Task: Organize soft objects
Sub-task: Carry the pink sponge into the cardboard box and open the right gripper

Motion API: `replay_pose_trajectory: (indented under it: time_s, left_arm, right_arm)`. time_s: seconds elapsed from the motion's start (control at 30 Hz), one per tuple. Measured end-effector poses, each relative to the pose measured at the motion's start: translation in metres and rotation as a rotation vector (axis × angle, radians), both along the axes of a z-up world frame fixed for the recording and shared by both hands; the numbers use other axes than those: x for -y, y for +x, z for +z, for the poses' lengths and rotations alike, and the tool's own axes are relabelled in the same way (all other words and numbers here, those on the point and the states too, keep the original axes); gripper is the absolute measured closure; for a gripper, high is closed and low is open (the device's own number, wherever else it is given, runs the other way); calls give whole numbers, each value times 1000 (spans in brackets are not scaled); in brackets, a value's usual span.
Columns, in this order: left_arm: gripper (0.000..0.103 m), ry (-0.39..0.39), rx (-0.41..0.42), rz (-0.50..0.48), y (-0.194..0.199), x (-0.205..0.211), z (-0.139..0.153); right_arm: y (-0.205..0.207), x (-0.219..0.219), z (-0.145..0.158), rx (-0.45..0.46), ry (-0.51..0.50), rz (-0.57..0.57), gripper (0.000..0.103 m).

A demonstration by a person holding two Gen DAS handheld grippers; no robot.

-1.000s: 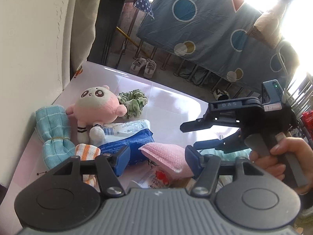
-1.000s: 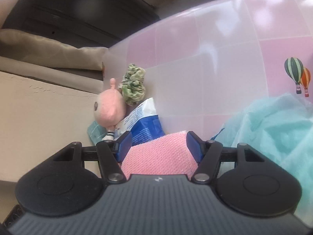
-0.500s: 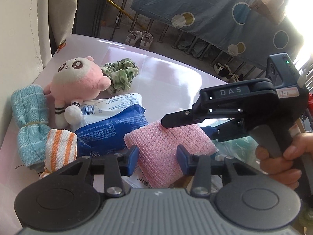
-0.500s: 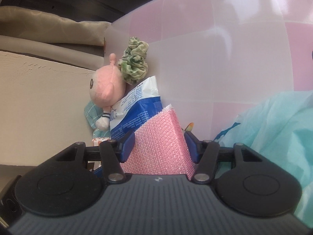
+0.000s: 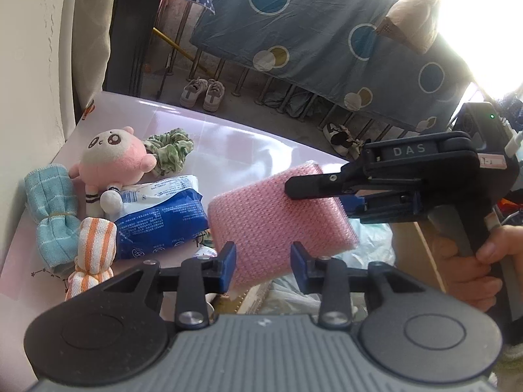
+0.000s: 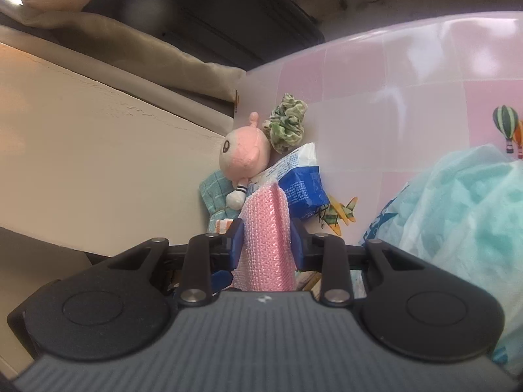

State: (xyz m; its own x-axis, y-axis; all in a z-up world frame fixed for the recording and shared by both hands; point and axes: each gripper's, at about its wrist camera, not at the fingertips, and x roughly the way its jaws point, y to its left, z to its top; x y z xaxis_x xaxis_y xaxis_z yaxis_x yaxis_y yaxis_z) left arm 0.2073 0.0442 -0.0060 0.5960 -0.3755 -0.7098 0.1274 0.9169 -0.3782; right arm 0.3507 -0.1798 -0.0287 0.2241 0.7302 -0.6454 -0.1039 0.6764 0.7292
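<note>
Squeezing the pink mesh sponge (image 6: 265,235) thin, the right gripper (image 6: 266,245) had just been closing and now clamped it, lifted off the desk (image 5: 248,150); the left gripper (image 5: 263,263), narrowed a moment earlier, stood partly open around the sponge's lower corner, pads apparently not pressing. That suggested a hand-over or joint carry toward the plush doll (image 5: 112,156), wet-wipes pack (image 5: 157,215) and rolled towels (image 5: 52,209); no container was identifiable.

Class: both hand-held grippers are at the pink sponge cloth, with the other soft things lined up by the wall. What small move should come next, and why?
Probably carry the pink sponge cloth left and lower it beside the blue packet. The right hand-held gripper, whose jaws have just been closing, pinches it clear of the table; the left hand-held gripper brackets its lower edge. The other soft things lie there.
</note>
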Motion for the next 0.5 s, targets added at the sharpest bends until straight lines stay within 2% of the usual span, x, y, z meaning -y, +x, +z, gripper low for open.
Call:
replay_pose_trajectory:
  time_s: [0.03, 0.13, 0.23, 0.37, 0.5]
  left_arm:
    - [54, 4, 9, -10, -6, 2, 4]
    - [44, 8, 30, -41, -23, 7, 14]
    - [36, 29, 54, -67, -38, 14, 19]
    - [35, 45, 53, -89, -54, 19, 16]
    - [35, 51, 36, -92, -62, 22, 9]
  right_arm:
    - [-7, 11, 7, 17, 10, -19, 75]
    - [-26, 51, 26, 63, 29, -102, 75]
    - [-51, 109, 44, 105, 52, -244, 75]
    - [-90, 201, 60, 171, 32, -507, 74]
    - [-119, 285, 43, 145, 20, -818, 74]
